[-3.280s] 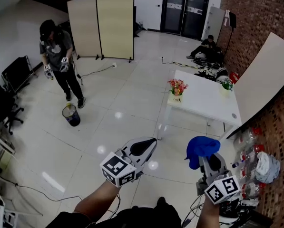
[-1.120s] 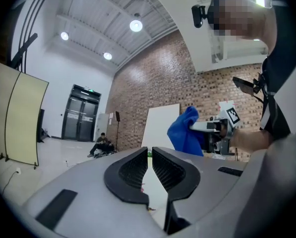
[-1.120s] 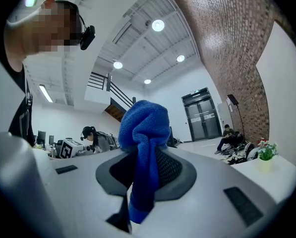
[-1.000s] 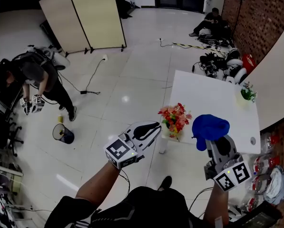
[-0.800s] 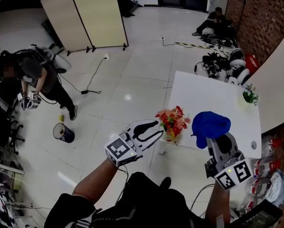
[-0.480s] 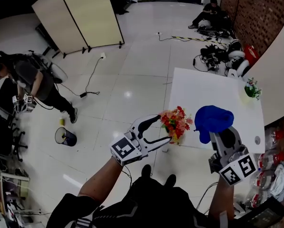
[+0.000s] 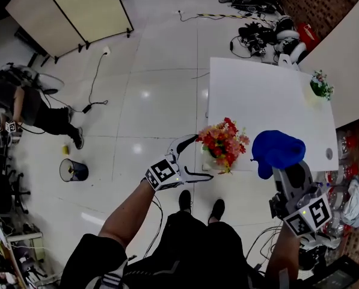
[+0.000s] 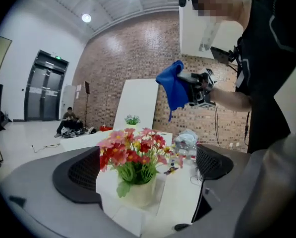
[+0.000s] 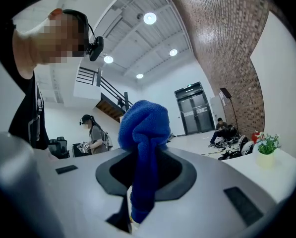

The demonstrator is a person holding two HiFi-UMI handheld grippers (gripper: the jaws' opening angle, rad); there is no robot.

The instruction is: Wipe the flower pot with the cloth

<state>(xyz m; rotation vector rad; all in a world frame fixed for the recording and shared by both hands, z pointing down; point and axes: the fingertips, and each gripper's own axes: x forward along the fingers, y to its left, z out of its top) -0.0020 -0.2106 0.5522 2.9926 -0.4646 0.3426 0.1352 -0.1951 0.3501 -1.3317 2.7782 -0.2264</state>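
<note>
A pale flower pot (image 7: 208, 159) with red and pink flowers (image 7: 223, 142) stands at the near corner of the white table (image 7: 269, 101). My left gripper (image 7: 198, 158) is level with the pot. Its jaws are opening wide, one on each side of the pot (image 8: 138, 193), and neither pad (image 8: 78, 180) presses on it. To the right, my right gripper (image 7: 291, 178) is shut on a bunched blue cloth (image 7: 277, 150), held up beside the flowers. The cloth (image 9: 145, 133) sticks up between the right gripper's (image 9: 145, 175) jaws. It also shows in the left gripper view, with the cloth (image 8: 173, 86) above the flowers (image 8: 135, 150).
A small green plant (image 7: 321, 86) stands at the table's far right edge. Bags and cables (image 7: 263, 35) lie on the floor beyond the table, and bottles and bags (image 7: 347, 191) by the brick wall. At the left are a person (image 7: 14, 101), a bin (image 7: 73, 170) and a folding screen (image 7: 71, 5).
My left gripper has come down and forward to the pot, and its jaws have gone from shut to wide apart. The right gripper has shifted a little with the cloth.
</note>
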